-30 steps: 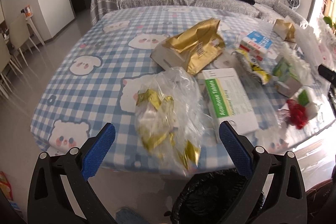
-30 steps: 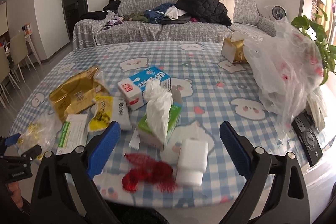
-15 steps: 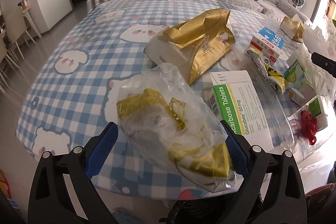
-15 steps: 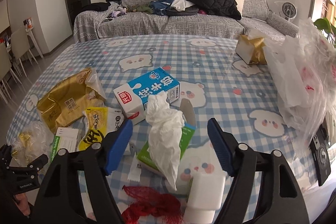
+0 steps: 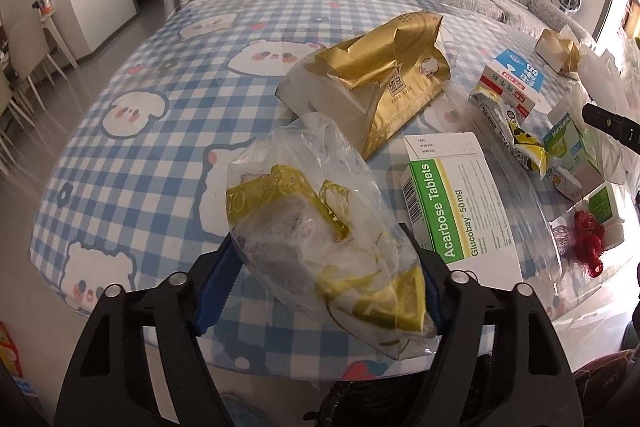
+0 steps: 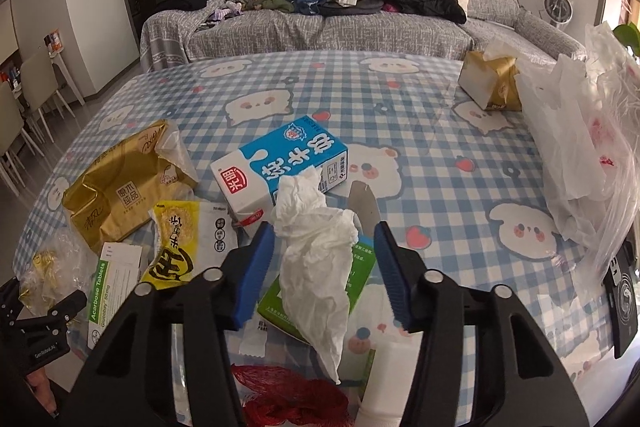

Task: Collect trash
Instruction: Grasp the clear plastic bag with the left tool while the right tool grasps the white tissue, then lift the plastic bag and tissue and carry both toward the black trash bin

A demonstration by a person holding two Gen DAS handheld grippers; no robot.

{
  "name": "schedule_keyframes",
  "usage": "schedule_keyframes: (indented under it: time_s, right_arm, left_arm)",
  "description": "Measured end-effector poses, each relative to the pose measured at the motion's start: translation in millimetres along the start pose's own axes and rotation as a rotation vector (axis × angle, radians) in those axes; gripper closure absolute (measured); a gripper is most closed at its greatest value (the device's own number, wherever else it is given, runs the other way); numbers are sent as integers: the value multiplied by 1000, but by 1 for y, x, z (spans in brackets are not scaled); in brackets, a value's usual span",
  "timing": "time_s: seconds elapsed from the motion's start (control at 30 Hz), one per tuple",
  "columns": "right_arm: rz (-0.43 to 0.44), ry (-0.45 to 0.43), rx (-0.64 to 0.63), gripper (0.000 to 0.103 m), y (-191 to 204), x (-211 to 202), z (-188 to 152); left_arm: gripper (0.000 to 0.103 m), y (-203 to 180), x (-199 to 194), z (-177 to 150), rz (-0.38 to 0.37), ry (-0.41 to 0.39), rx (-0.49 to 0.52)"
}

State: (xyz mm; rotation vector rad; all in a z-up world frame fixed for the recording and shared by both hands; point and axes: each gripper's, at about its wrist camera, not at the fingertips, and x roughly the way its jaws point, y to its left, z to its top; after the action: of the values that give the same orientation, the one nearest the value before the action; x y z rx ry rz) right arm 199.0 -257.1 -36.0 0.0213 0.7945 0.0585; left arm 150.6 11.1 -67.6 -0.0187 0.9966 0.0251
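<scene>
A clear plastic bag (image 5: 320,219) stuffed with gold wrappers lies at the near edge of the checked table (image 5: 160,147). My left gripper (image 5: 320,239) straddles it, jaws closing, and both blue pads press into the bag's sides. In the right wrist view a crumpled white tissue (image 6: 316,259) sticks up from a green box (image 6: 360,279). The right gripper (image 6: 323,231) has its jaws closing around the tissue, with a gap still showing beside the right pad. The left gripper (image 6: 40,307) also shows at that view's lower left.
Around them lie a gold tissue pack (image 5: 384,83), a green-and-white tablet box (image 5: 452,203), a blue milk carton (image 6: 280,167), a yellow snack packet (image 6: 176,243) and red netting (image 6: 288,399). White plastic bags (image 6: 572,147) are heaped at the right. A black bin bag (image 5: 384,403) hangs below the table edge.
Both grippers came forward and lower over the table. The left jaws narrowed onto the clear bag; the right jaws narrowed around the white tissue.
</scene>
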Motion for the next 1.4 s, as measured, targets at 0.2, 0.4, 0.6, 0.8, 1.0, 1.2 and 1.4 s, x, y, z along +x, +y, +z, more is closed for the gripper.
schedule_keyframes:
  time_s: [0.2, 0.4, 0.6, 0.8, 1.0, 1.2, 1.4]
  right_arm:
    - [1, 18, -15, 65, 4, 4, -2]
    - [-1, 28, -23, 75, 4, 7, -4]
    - [2, 30, -20, 81, 4, 6, -4]
    - [9, 26, -15, 84, 2, 4, -4]
    - [9, 22, -14, 84, 2, 1, -5]
    - [9, 13, -17, 84, 4, -12, -7]
    - [11, -2, -23, 84, 4, -30, -12]
  left_arm:
    - [39, 2, 0, -2, -8, 20, -9]
    - [52, 2, 0, -4, -30, 32, -14]
    - [59, 0, -2, -6, -41, 34, -9]
    - [62, -2, -5, -6, -47, 35, -2]
    - [62, -4, -13, -7, -39, 25, 4]
    - [62, -6, -29, -9, -36, 0, 11]
    - [62, -9, -48, -15, -41, -26, 16]
